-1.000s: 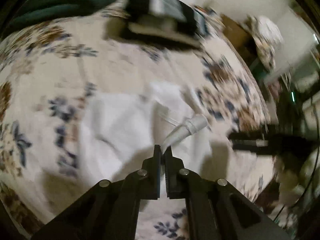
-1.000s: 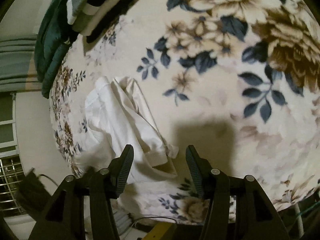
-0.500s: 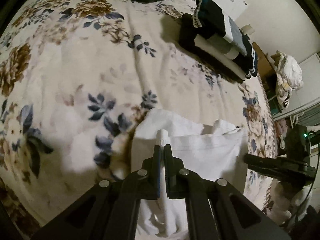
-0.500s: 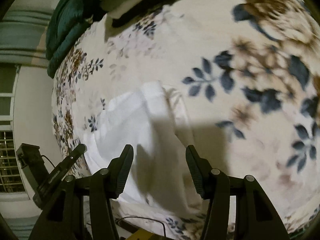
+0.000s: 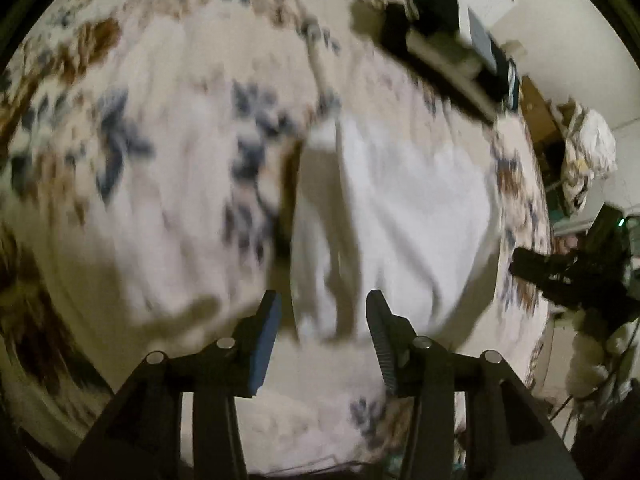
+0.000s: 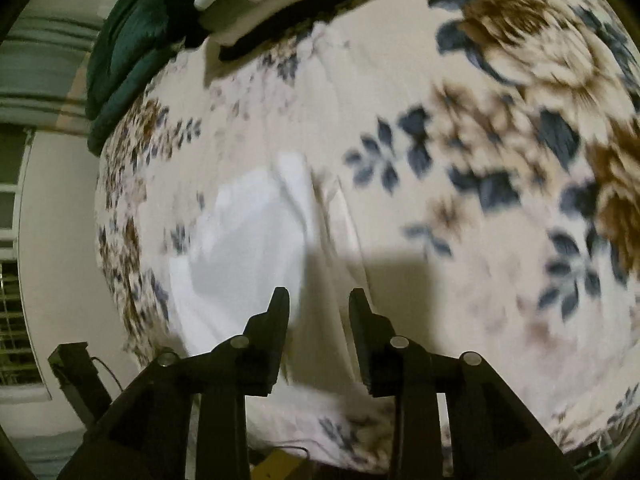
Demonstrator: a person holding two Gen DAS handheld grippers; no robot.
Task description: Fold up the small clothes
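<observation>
one white garment (image 5: 416, 216) flat on floral blanket (image 5: 160, 200) | left claw (image 5: 322, 320) opening

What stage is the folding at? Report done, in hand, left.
Done: folded stack on the floral blanket. In hand: nothing gripped; the white garment lies spread out, left claw opening above it, right claw closing over it. Left: fold the garment, stack it.
</observation>
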